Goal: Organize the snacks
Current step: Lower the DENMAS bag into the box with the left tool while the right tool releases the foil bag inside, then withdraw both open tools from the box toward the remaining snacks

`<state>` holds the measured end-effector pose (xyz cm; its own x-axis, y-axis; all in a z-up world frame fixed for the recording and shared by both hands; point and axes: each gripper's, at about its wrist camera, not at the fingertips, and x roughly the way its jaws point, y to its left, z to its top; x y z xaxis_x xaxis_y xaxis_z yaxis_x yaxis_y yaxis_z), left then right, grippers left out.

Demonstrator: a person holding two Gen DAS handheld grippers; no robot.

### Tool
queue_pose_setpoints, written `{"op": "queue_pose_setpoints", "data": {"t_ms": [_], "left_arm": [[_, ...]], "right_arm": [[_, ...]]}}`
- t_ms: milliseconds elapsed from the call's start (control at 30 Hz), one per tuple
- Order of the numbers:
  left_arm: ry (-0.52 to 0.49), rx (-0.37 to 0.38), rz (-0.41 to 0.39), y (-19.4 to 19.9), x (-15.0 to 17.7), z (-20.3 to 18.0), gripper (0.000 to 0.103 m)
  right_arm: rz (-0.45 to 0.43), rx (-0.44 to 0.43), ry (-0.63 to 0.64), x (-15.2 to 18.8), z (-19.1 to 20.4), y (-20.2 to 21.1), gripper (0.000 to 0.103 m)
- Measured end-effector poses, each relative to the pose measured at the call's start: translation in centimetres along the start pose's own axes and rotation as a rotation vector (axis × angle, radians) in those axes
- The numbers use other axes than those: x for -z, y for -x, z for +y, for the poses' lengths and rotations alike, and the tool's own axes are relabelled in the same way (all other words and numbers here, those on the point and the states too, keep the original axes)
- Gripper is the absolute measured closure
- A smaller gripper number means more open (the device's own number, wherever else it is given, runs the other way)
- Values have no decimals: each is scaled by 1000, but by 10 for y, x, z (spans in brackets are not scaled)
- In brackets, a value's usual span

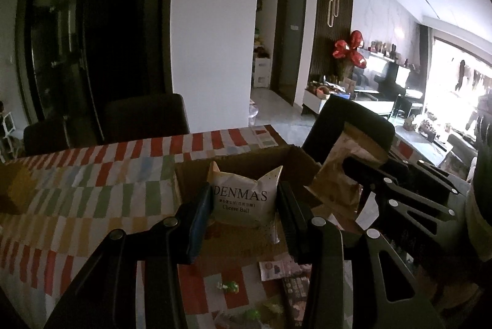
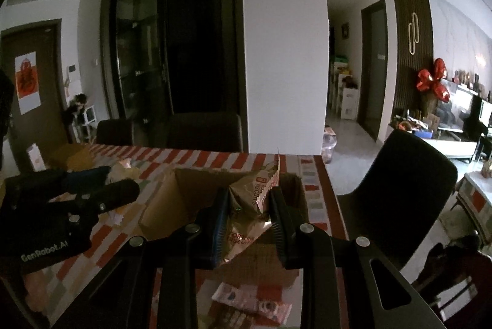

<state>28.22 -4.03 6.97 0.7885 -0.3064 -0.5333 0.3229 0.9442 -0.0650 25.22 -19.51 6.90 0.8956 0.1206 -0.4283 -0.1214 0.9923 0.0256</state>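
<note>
2 claws, both loaded: left claw (image 1: pixel 244 206) clamps the white Cheese Ball pouch (image 1: pixel 243 200), right claw (image 2: pixel 249 218) pinches the crinkly tan biscuit bag (image 2: pixel 250 206). Open brown cardboard box (image 2: pixel 184 190) sits just ahead and below both, on the checked surface (image 1: pixel 92 175).

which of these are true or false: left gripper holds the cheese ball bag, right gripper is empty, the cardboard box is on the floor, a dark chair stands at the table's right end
1. The left gripper holds the white Cheese Ball bag. True.
2. The right gripper is empty. False: it is shut on a brown biscuit bag.
3. The cardboard box is on the floor. False: it sits on the checked tablecloth.
4. A dark chair stands at the table's right end. True.
</note>
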Motion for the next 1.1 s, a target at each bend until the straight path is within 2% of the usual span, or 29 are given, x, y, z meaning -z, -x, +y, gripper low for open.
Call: {"op": "queue_pose_setpoints", "data": {"t_ms": [167, 533, 633, 667, 733, 900, 1100], "left_arm": [[6, 22, 20, -20, -7, 6, 60], [50, 10, 119, -75, -13, 23, 60], [46, -7, 150, -86, -15, 26, 54], [48, -27, 154, -87, -14, 28, 45], [57, -65, 157, -85, -13, 30, 34], [36, -113, 130, -61, -5, 28, 29], [21, -107, 95, -25, 10, 18, 24]], "right_arm": [[22, 0, -3, -5, -4, -20, 75], [104, 4, 10, -4, -11, -70, 75], [122, 16, 12, -4, -9, -80, 74], [129, 24, 12, -4, -10, -82, 64], [147, 35, 4, -2, -11, -84, 49], [153, 42, -22, 6, -14, -70, 44], [145, 14, -46, 17, -10, -46, 43]]}}
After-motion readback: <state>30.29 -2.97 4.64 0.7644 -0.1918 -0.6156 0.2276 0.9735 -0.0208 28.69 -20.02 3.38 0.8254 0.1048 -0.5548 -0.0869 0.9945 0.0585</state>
